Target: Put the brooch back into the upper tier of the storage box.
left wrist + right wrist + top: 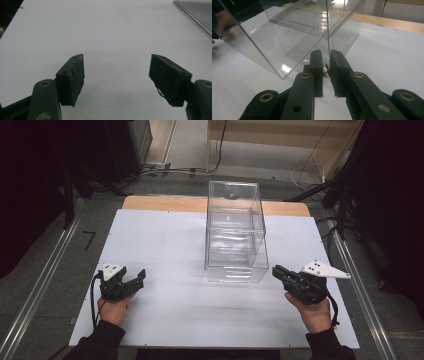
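Note:
A clear plastic box (235, 230) stands upright on the white sheet (165, 250), right of centre. My right gripper (276, 270) lies at the box's near right corner. In the right gripper view the jaws of my right gripper (326, 57) stand almost together, with a thin vertical edge of the box (299, 30) running down between the pads; they look shut on that edge. At the sheet's near left, well apart from the box, my left gripper (134, 275) rests low. Its jaws, as the left gripper (117, 70) view has them, are open wide over bare white sheet (107, 30).
A strip of wooden tabletop (160, 202) borders the sheet at the back. Metal rails (40, 285) run along both sides. Cables (165, 170) and dark stands lie on the floor behind. The other hand (222, 22) appears through the box's wall.

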The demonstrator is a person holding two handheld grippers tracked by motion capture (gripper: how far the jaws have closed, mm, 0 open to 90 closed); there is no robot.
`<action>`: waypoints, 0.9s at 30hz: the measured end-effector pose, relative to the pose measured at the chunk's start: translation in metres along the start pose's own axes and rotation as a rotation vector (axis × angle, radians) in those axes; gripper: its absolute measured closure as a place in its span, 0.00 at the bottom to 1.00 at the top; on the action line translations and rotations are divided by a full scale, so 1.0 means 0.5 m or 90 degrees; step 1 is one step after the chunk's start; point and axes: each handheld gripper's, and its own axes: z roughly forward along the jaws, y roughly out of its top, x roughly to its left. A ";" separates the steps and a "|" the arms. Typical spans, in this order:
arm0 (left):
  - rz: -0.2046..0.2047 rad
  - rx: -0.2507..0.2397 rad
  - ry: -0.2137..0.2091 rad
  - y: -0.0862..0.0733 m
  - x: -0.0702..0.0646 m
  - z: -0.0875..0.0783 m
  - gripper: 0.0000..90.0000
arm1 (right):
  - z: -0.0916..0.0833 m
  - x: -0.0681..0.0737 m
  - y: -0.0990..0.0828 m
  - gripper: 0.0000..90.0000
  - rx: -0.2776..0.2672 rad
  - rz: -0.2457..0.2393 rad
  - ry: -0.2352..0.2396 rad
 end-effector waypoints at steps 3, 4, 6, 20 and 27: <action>0.000 0.000 0.000 0.000 0.000 0.000 0.33 | -0.002 0.001 0.004 0.87 -0.002 -0.002 0.000; 0.000 -0.001 0.000 0.000 0.000 0.000 0.33 | -0.003 0.001 0.006 0.87 -0.003 -0.003 -0.001; 0.000 -0.001 0.000 0.000 0.000 0.000 0.33 | -0.005 0.001 0.009 0.87 -0.007 -0.003 0.001; -0.002 -0.001 -0.001 0.000 -0.001 0.000 0.33 | -0.019 0.005 0.038 0.87 -0.021 -0.011 0.014; -0.001 0.000 -0.001 0.000 -0.001 0.000 0.33 | -0.024 0.011 0.051 0.87 -0.027 -0.016 0.020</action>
